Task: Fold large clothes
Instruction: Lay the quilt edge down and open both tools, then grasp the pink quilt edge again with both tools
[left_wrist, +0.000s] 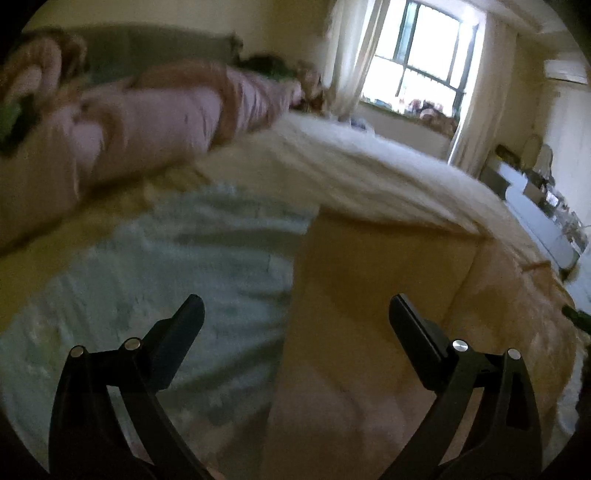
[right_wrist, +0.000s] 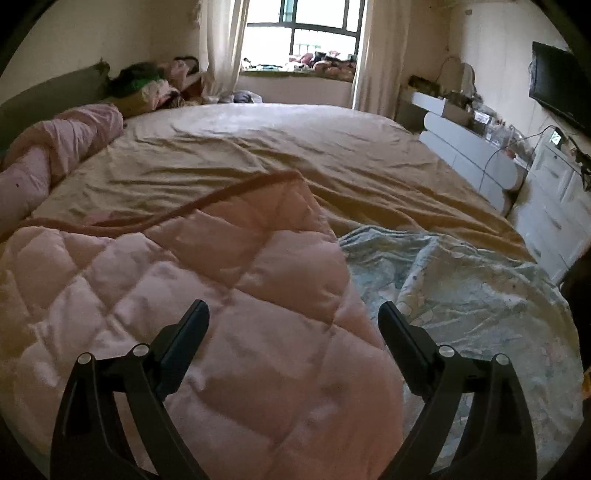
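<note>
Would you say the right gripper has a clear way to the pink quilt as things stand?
Probably yes: the right gripper stands open right over the pink quilt, with nothing between them; the pale blue sheet lies off to one side.

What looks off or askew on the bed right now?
The pink quilted comforter lies skewed, its brown-trimmed edge running diagonally across the tan bedsheet. The pale blue patterned sheet beside it is rumpled. Nothing looks spilled or damaged.

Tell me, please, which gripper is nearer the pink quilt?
Right. The right gripper hangs open directly over the pink quilt; the left gripper is open above the blue sheet beside the quilt's edge.
</note>
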